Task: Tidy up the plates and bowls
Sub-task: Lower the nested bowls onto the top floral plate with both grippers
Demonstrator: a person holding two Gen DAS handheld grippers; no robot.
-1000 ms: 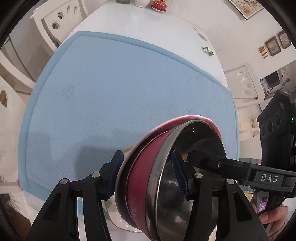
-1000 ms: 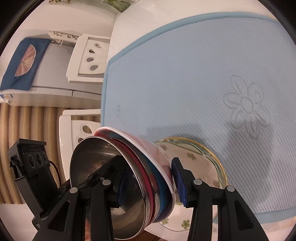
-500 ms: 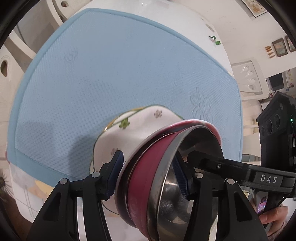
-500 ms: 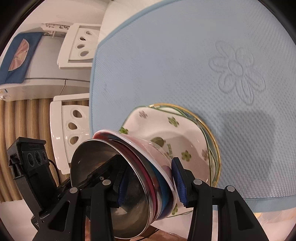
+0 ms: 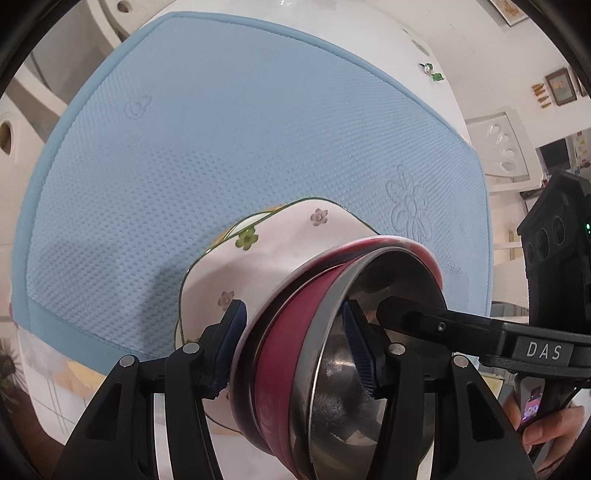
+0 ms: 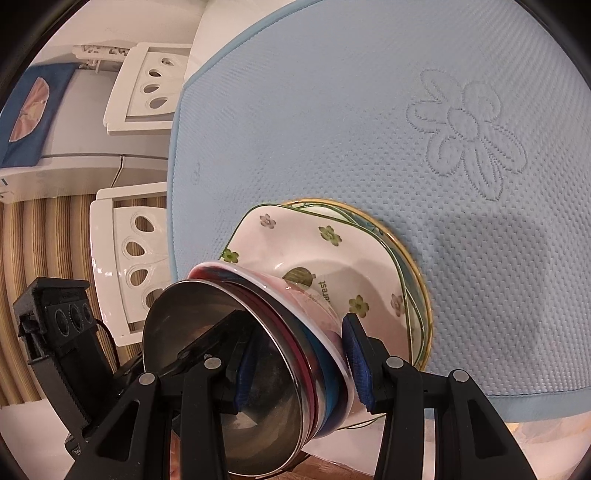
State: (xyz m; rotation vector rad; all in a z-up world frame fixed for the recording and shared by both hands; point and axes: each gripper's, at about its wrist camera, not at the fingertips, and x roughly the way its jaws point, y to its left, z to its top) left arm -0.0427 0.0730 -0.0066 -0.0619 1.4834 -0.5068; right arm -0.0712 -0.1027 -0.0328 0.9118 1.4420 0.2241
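A nested stack of bowls hangs tilted between both grippers: a steel bowl innermost, then red, blue and pink-white ones. My left gripper is shut on one side of the stack's rim, one pad inside the steel bowl and one outside. My right gripper is shut on the opposite side in the same way. Just beneath lies a white square plate with green flowers on a gold-rimmed round plate. Whether the bowls touch the plate cannot be told.
The plates sit near the front edge of a light blue quilted mat on a white oval table. White chairs stand to the left of the table. A person's hand holds the right gripper's handle.
Both grippers have sunk with the bowl stack toward the table's front edge. The flowered plate has come into full view right under the bowls. Neither grip has changed.
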